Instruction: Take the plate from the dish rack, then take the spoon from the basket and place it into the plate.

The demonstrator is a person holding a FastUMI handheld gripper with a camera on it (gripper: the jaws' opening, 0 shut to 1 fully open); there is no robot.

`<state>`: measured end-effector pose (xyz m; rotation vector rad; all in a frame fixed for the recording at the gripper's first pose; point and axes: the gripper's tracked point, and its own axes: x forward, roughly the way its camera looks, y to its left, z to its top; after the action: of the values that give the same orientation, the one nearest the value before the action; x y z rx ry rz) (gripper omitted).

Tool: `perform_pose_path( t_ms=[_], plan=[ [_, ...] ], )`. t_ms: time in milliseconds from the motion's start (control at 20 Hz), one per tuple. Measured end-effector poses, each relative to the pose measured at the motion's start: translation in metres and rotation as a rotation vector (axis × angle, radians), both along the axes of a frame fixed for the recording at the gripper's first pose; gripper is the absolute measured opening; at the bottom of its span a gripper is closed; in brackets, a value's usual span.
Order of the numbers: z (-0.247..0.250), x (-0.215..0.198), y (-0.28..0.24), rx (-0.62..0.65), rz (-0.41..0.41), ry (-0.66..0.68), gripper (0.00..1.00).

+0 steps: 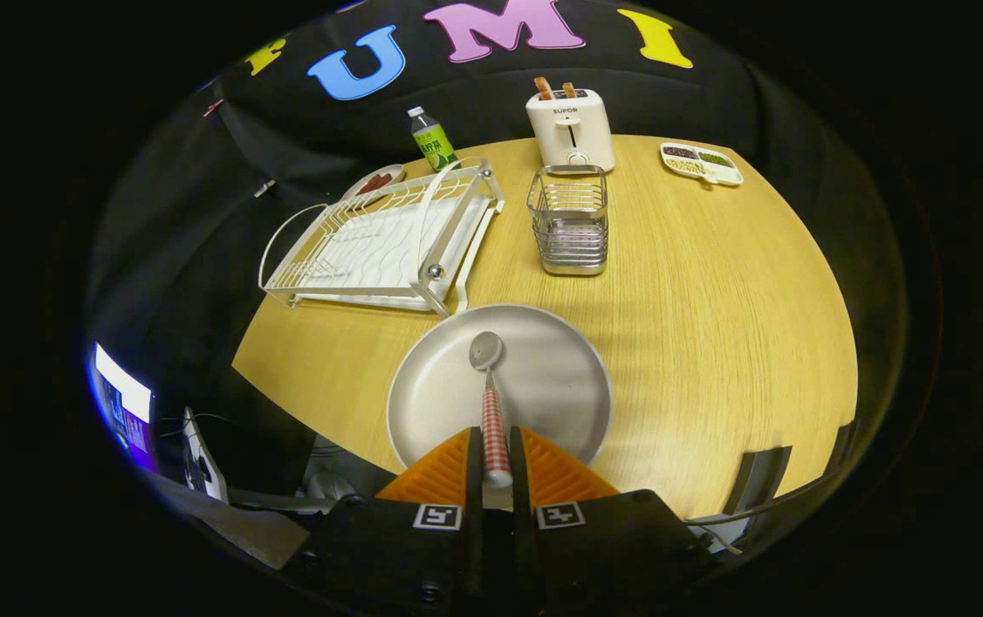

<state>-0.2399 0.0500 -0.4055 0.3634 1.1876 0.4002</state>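
Note:
A pale round plate (542,394) lies flat on the wooden table just ahead of my fingers. My gripper (495,463) is shut on the spoon (491,403) by its red-and-white checked handle. The spoon points forward, its metal bowl over the middle of the plate. Whether the bowl touches the plate I cannot tell. Beyond the plate to the left stands the white wire dish rack (380,244), with nothing in it. The square wire basket (570,221) stands beyond the plate, to the right of the rack.
A white toaster (568,128) with two slices in it stands behind the basket. A green-labelled bottle (431,139) and a small dish (375,182) sit behind the rack. A divided snack tray (701,163) lies at the far right. The table's near edge curves close to the plate.

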Motion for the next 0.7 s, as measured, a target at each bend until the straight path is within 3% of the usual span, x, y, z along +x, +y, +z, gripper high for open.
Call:
perform_pose_path(
  t_ms=[150, 300, 350, 400, 450, 700],
  plan=[
    [-0.004, 0.001, -0.009, -0.014, -0.026, 0.004, 0.25],
    [-0.003, 0.004, -0.017, -0.018, -0.055, 0.006, 0.63],
    [-0.004, 0.005, -0.019, -0.023, -0.056, 0.006, 0.68],
    [-0.005, 0.006, -0.020, -0.027, -0.057, 0.005, 0.85],
    [-0.004, 0.006, -0.021, -0.028, -0.056, 0.005, 0.94],
    [0.007, 0.008, -0.022, -0.029, -0.062, -0.001, 0.98]
  ],
)
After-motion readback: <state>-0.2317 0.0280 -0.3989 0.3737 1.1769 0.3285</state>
